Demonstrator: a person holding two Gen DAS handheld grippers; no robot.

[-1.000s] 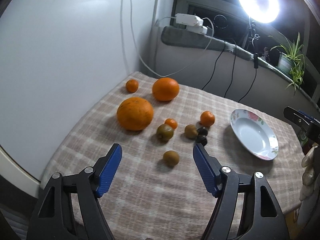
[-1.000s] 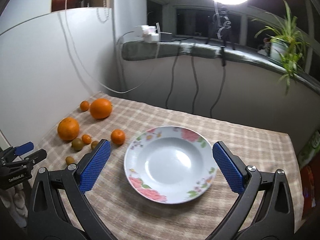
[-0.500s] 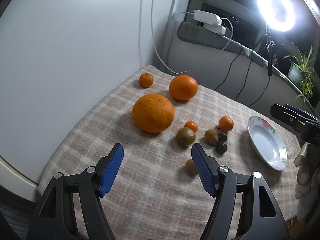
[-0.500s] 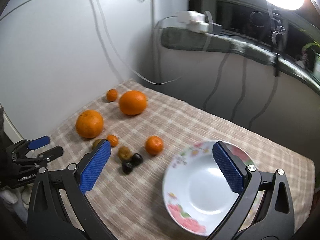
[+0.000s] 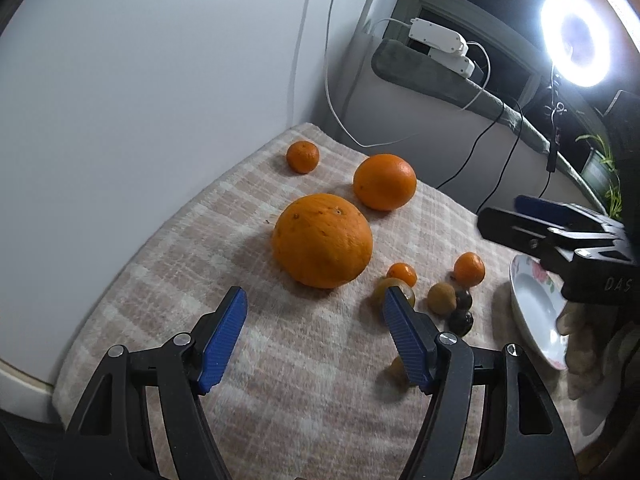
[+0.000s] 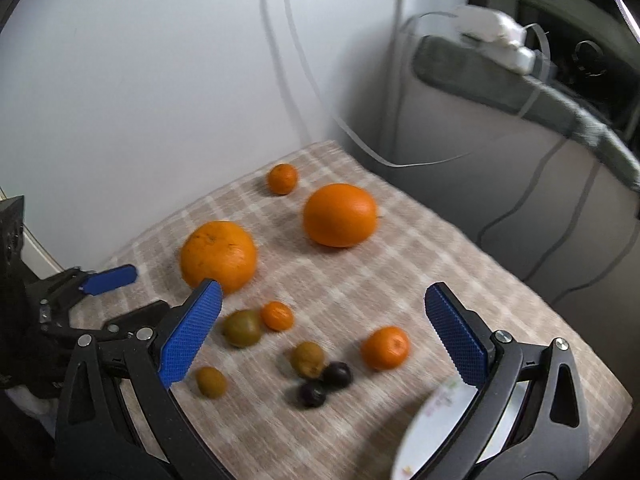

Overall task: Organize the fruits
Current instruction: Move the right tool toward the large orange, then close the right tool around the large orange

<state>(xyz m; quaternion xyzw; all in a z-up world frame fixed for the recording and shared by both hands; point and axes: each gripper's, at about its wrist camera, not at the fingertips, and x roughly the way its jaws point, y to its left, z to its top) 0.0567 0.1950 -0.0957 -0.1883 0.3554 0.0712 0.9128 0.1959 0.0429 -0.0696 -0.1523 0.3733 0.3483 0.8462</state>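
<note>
A checked cloth [image 5: 312,364] covers my table in a corner by a white wall, a ring light [image 5: 576,34] glaring at right. My left gripper [image 5: 314,330] is spread wide and empty, aimed at the big orange [image 5: 322,240]. My right gripper [image 6: 324,334] is also wide and empty, above the small fruit: a mandarin [image 6: 386,347], a kiwi [image 6: 307,358], two dark plums [image 6: 324,384]. The plate [image 5: 534,316] sits at the cloth's right edge, holding nothing I can see.
</note>
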